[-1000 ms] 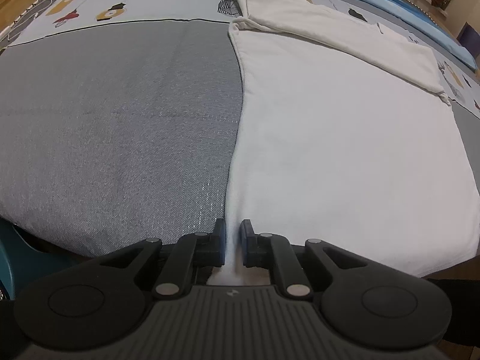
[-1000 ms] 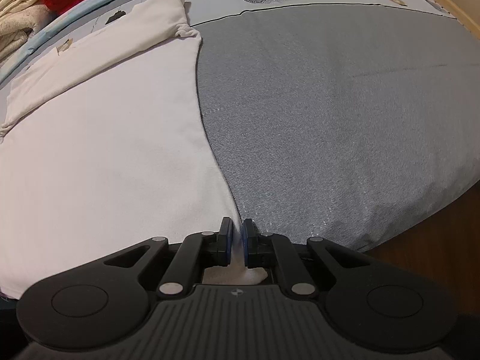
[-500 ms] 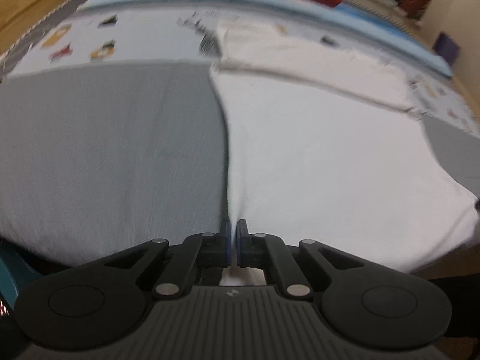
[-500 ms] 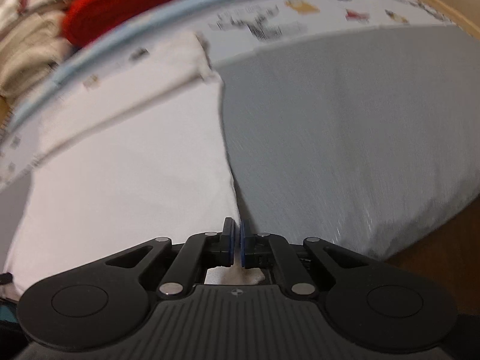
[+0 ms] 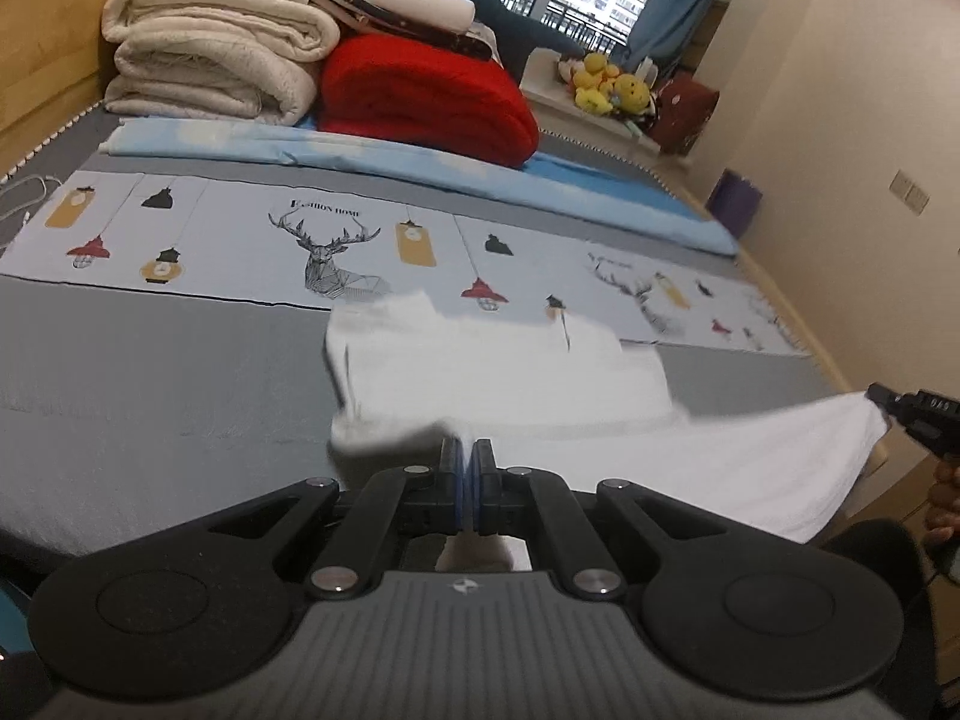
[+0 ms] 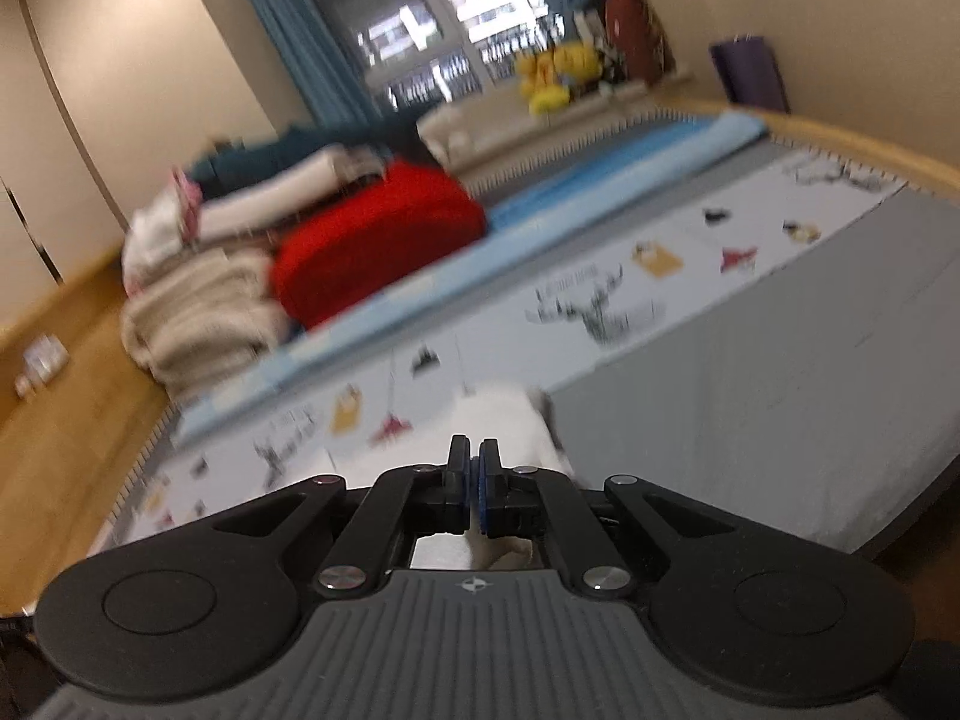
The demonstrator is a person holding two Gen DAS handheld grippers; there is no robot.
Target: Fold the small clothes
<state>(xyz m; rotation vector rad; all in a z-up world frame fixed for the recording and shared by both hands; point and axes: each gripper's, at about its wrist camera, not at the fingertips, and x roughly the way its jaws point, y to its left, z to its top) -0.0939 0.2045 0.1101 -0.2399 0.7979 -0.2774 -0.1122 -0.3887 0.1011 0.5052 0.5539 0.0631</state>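
Both hand-held grippers pinch white garment (image 5: pixel 540 396) | right view blurred

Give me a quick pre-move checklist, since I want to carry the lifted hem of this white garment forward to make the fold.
1. Left gripper shut on the white garment: ok, cloth pinched between its closed jaws.
2. Right gripper shut on the same garment: ok, cloth shows behind its closed jaws.
3. Near hem lifted off the grey bed cover: ok, it hangs between both grippers.
4. Far part of the garment lying flat: cannot tell, blurred.
5. Landing area ahead free: ok, the red blanket and cream blankets sit well beyond.
6. Hem held level: cannot tell.
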